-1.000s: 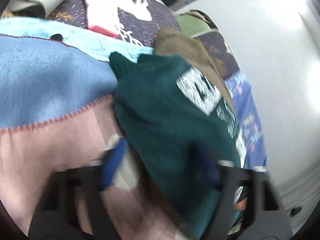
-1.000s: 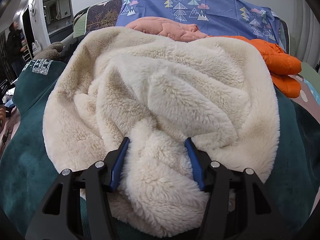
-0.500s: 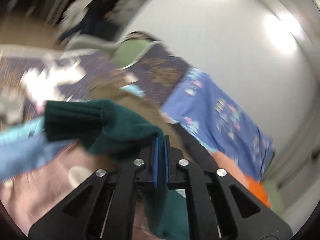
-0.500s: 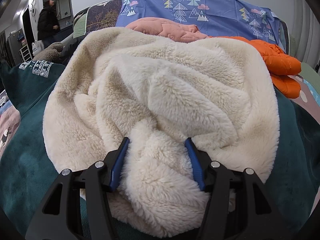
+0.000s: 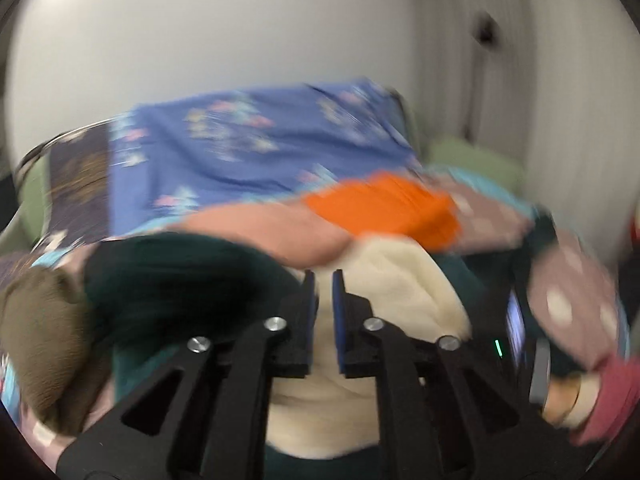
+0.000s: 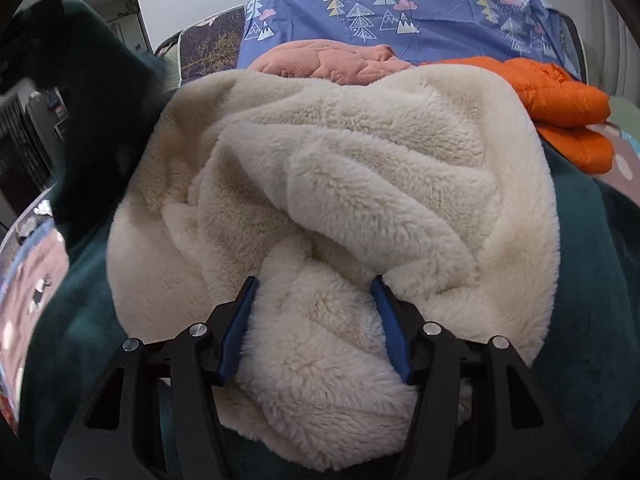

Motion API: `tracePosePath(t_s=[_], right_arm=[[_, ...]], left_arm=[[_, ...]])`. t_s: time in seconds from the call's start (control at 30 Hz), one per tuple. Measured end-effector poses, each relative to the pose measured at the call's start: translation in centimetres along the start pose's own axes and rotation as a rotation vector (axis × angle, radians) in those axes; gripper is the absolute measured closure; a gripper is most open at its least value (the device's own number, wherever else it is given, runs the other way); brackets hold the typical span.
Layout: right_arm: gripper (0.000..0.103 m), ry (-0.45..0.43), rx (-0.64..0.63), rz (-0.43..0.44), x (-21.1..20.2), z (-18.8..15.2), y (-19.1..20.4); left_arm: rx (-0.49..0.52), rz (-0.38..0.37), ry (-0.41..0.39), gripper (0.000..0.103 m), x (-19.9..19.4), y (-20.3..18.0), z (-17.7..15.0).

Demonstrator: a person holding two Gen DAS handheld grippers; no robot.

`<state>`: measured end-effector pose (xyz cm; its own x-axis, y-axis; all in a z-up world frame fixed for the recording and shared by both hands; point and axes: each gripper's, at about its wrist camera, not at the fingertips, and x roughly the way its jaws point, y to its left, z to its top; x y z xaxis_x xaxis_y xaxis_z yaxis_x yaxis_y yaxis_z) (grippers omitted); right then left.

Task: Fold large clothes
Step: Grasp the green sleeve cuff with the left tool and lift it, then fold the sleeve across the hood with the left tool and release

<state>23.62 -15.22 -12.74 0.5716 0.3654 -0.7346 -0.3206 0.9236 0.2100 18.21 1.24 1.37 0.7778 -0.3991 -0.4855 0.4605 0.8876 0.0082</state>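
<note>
At the bed's left edge an olive-brown garment (image 5: pixel 38 344) is lying bunched, and just right of it a dark green sleeve (image 5: pixel 172 280) of the fleece-lined garment is hanging in the air, blurred by motion. The left gripper (image 5: pixel 323 312) is pointing over the middle of the bed; its jaws are opening, standing only a narrow gap apart, and nothing is showing between the blue pads. Whether the sleeve is touching the outer side of the left finger cannot be told through the blur.

Across the middle of the bed the large dark green garment (image 6: pixel 592 280) is lying spread with its cream fleece lining (image 6: pixel 360 168) turned up and heaped in thick folds. The right gripper (image 6: pixel 316 320) is sitting at the near edge of the heap, its jaws standing about half apart with a fat roll of cream fleece between them, both blue pads pressing into the pile.

Behind the fleece, toward the far edge of the bed, a pink quilted piece (image 6: pixel 332 60) is lying flat, and to its right an orange puffer jacket (image 6: pixel 560 96) is resting folded. A blue sheet with tree prints (image 6: pixel 420 8) is draping over the headboard end. At the right edge, in the left wrist view, a red sleeve (image 5: pixel 608 400) of the person is showing.
</note>
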Motion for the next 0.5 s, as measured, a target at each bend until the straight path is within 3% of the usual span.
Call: tracePosePath(t_s=[0.1, 0.2, 0.3, 0.4, 0.5], right_arm=[[0.045, 0.013, 0.036, 0.072, -1.0, 0.2, -1.5], [0.045, 0.022, 0.050, 0.110, -1.4, 0.1, -2.2], [0.044, 0.037, 0.046, 0.101, -1.8, 0.3, -2.0], [0.043, 0.041, 0.043, 0.041, -3.2, 0.7, -1.2], [0.043, -0.038, -0.099, -0.051, -6.2, 0.9, 1.9]], left_arm=[[0.113, -0.021, 0.056, 0.059, 1.6, -4.0, -3.2], [0.131, -0.023, 0.082, 0.048, 1.0, -4.2, -5.2], [0.084, -0.001, 0.071, 0.036, -0.3, -1.9, -6.5], [-0.013, 0.027, 0.055, 0.034, -1.8, 1.9, -8.2], [-0.140, 0.058, 0.043, 0.034, -2.5, 5.7, -9.9]])
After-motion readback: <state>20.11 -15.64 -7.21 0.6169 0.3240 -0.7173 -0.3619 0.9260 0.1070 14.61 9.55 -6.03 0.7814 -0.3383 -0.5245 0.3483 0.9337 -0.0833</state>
